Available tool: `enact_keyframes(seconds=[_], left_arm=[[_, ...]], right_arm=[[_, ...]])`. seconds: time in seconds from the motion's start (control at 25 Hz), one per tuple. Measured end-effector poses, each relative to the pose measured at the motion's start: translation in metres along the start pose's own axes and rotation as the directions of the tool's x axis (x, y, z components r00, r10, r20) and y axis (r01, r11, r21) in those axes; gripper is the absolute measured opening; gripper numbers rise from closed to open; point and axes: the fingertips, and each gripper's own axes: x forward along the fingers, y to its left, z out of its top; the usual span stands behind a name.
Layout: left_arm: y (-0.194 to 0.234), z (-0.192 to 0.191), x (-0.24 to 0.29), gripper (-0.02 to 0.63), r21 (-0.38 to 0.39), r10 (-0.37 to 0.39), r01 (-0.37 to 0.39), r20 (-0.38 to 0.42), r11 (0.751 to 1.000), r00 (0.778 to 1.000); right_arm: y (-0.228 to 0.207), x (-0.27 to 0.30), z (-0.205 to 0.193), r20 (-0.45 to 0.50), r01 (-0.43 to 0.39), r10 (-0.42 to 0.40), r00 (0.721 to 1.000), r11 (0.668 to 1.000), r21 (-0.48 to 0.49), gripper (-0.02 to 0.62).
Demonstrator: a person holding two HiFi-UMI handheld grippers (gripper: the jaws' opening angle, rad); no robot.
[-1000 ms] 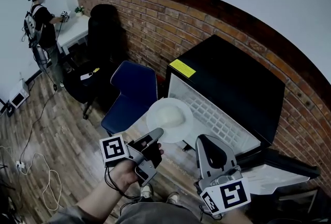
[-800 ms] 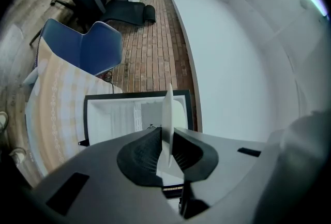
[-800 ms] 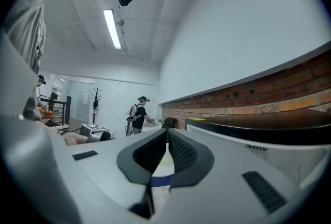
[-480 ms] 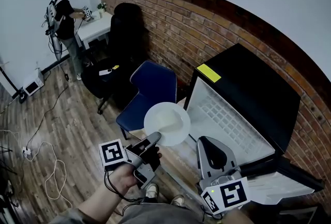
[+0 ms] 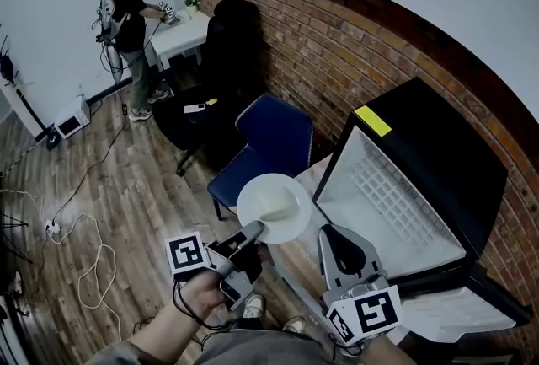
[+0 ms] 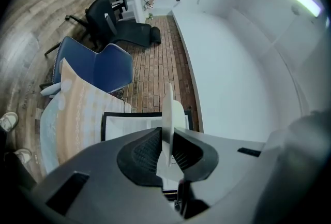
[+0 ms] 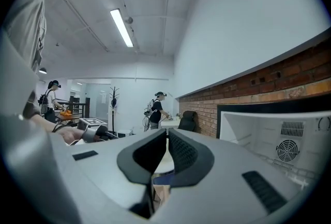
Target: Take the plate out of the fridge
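Observation:
The white round plate [image 5: 274, 207] hangs level in the air in front of the open black fridge [image 5: 438, 152], outside its white inside [image 5: 396, 216]. My left gripper [image 5: 253, 230] is shut on the plate's near rim. In the left gripper view the plate [image 6: 168, 112] shows edge-on, pinched between the two dark pads [image 6: 142, 153]. My right gripper [image 5: 339, 247] floats to the right of the plate, near the fridge's lower front edge. Its jaws are shut, and in the right gripper view [image 7: 167, 149] nothing is between them.
A blue chair [image 5: 274, 140] stands just left of the fridge, a black office chair [image 5: 223, 60] and a white desk [image 5: 189, 30] behind it along the brick wall [image 5: 337, 43]. A person [image 5: 126, 5] stands at the desk. Cables [image 5: 84, 271] lie on the wood floor. The fridge door [image 5: 459, 304] hangs open at lower right.
The plate, held in the left gripper, has come away from the fridge opening toward the left. The right gripper has shifted the same way, and the view has swung left.

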Motion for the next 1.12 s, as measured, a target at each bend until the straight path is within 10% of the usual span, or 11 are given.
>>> enact_keyframes(seconds=[1.12], left_arm=[[0.02, -0.008, -0.009, 0.054, -0.01, 0.022, -0.022, 0.01, 1.0, 1.0]], right_arm=[[-0.003, -0.004, -0.015, -0.016, 0.003, -0.003, 1.0, 1.0, -0.028, 0.032]])
